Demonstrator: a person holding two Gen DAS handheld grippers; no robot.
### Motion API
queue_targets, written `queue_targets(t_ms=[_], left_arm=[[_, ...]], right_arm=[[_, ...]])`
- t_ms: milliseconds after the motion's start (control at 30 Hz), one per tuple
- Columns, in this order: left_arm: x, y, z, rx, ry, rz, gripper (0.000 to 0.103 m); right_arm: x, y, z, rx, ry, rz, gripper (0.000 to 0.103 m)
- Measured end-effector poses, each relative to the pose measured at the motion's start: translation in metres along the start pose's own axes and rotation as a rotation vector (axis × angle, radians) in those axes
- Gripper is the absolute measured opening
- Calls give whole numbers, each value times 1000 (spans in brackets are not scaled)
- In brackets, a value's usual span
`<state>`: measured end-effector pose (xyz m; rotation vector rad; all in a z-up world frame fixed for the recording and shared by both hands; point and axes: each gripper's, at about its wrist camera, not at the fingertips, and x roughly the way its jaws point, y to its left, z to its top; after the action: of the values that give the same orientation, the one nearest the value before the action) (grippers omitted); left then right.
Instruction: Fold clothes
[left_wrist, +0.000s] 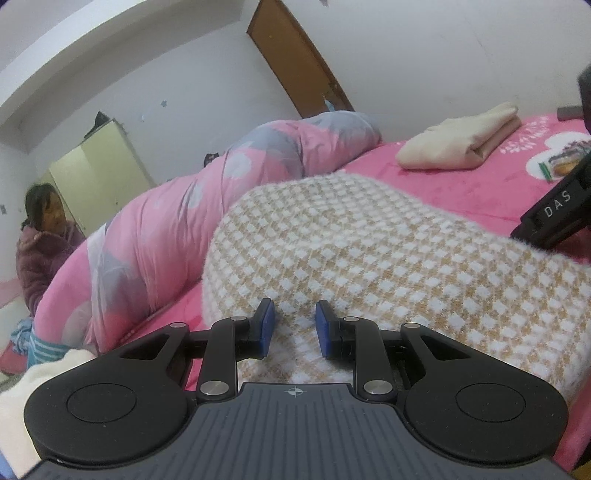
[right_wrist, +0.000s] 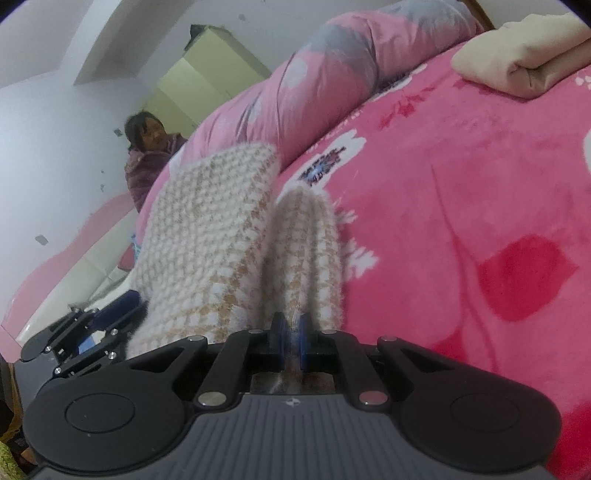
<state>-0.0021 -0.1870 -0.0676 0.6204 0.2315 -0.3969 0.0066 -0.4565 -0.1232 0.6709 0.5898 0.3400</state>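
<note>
A fuzzy tan-and-white checked sweater (left_wrist: 369, 251) lies humped on the pink bed sheet (left_wrist: 461, 192). My left gripper (left_wrist: 297, 325) sits at its near edge, its blue pads a little apart with a bunched fold of the knit pinched between them. In the right wrist view the sweater (right_wrist: 207, 221) rises in two ridges, and my right gripper (right_wrist: 291, 332) is shut on the edge of the narrower ridge. The left gripper (right_wrist: 110, 314) shows at lower left, against the sweater's other edge. The right gripper's black body (left_wrist: 554, 218) shows at the right of the left wrist view.
A folded beige garment (left_wrist: 461, 142) rests farther back on the bed. A rolled pink-and-grey quilt (left_wrist: 184, 221) runs along the bed's left side. A person (left_wrist: 44, 236) in a purple jacket sits beyond it, near a pale green wardrobe (left_wrist: 99, 173). A brown door (left_wrist: 295, 62) stands behind.
</note>
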Motion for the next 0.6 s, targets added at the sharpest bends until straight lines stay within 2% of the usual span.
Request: queue_targets(t_ms=[67, 167, 233, 333, 433, 500, 600], left_arm=[[0, -1, -1, 17, -4, 1, 23], [1, -1, -1, 26, -5, -1, 23], [1, -2, -1, 28, -5, 4, 23], [1, -7, 0, 37, -4, 20, 23], [3, -12, 1, 56, -2, 40, 23], [3, -17, 1, 70, -2, 51, 22], [3, -25, 0, 98, -9, 52, 22]], right_arm=[[-4, 0, 1, 1, 9, -6, 10], [-24, 0, 9, -3, -24, -32, 19], [-45, 2, 16, -29, -102, -80, 19], [-65, 22, 21, -139, -174, -81, 19], [-63, 62, 5, -337, -132, -16, 18], [-52, 74, -9, -429, -69, -26, 17], [-33, 72, -22, -445, 6, -76, 17]])
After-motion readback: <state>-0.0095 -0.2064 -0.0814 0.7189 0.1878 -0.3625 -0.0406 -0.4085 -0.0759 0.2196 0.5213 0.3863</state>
